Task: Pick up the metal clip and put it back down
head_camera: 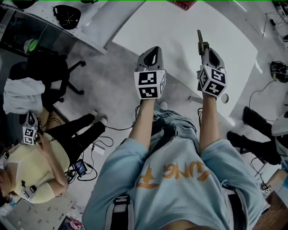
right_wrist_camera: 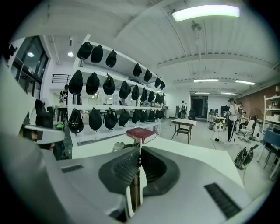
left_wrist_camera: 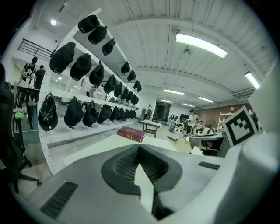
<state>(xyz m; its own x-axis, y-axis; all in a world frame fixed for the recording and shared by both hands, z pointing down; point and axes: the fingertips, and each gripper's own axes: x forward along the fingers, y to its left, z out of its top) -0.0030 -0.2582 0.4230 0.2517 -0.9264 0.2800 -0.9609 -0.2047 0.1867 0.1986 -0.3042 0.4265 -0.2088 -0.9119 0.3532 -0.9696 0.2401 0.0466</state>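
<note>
The white desk [head_camera: 180,31] is stretching away from me toward 12 o'clock, smooth and plain, with a red book [head_camera: 182,4] lying at its far edge. I am holding both tongs out over it.

My left tongs [head_camera: 154,49], at 11 o'clock, are carrying nothing, and their dark ribbed pads are pressing together. My right tongs [head_camera: 204,49], at 1 o'clock, are pinching the metal clip [head_camera: 200,40] between their pads. The clip is poking out past the tips toward 12 o'clock and, as far as I can judge, is hanging clear of the desk.

The clip is showing as a thin, flat strip of dull brassy metal, and it is sitting edge-on in the right gripper view. I am judging it to be light, stiff and hard, not fragile, but slick on its faces. Gripped by one end, it is likely to be pivoting or sliding in the pads. The better hold is across the flat faces near the middle, where the ribbing is biting. On that smooth desk it may be skidding or clattering, so I am expecting to lower it until it touches before letting go.
</note>
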